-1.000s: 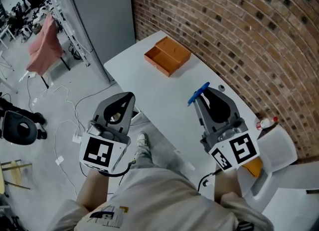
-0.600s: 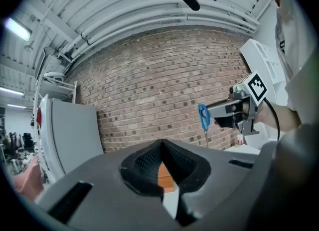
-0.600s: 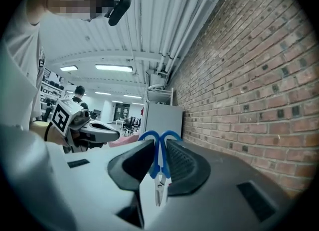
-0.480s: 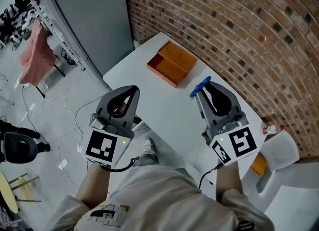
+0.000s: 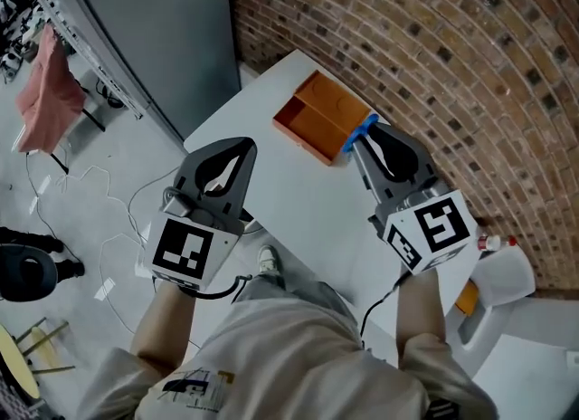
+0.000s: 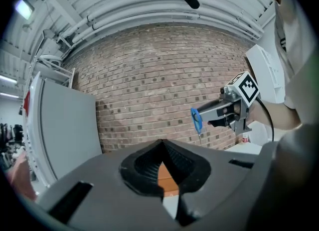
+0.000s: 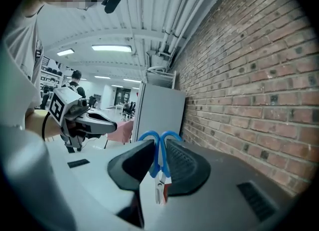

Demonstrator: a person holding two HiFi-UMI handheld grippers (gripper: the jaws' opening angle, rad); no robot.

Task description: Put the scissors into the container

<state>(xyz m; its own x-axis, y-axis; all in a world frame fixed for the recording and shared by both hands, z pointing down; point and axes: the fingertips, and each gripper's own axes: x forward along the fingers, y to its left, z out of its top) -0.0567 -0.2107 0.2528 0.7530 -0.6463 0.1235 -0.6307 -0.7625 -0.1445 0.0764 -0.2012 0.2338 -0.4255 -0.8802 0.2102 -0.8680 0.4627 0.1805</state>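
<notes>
While in the right claw (image 7: 160, 143), blue scissors (image 7: 158, 169).

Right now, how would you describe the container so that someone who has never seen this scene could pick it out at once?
Find the brick wall and the white table running along it. Toward the table's far end lies the container, a shallow, open rectangular box. It is the only orange thing on the tabletop, and in the head view it lies right by the blue-handled scissors in the right gripper.
</notes>
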